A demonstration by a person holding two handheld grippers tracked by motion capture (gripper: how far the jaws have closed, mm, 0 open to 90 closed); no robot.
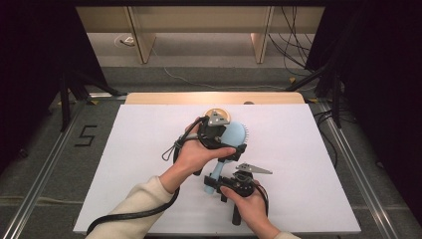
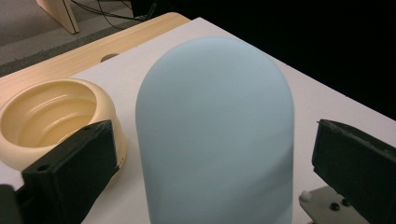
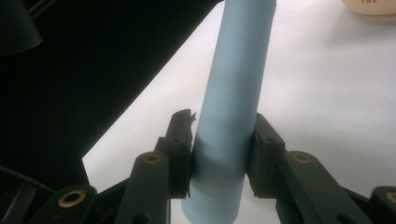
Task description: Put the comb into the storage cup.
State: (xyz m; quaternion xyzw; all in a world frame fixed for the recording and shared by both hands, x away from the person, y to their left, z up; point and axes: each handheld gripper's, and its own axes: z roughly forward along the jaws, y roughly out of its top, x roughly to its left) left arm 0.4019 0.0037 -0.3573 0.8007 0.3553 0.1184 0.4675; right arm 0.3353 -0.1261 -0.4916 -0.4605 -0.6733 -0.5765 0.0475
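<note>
The light-blue brush (image 1: pixel 230 140) lies near the middle of the worktop (image 1: pixel 308 164), handle toward 7 o'clock, head toward 1 o'clock. The right gripper (image 3: pixel 219 154) is clamped on the handle near its end, a jaw pressed against each side. The left gripper (image 1: pixel 219 133) hangs over the head with jaws spread wide, one on either side of the brush's smooth back, neither touching it. A cream bowl (image 2: pixel 56 116) sits just beside the head at 11 o'clock, close to one left jaw.
</note>
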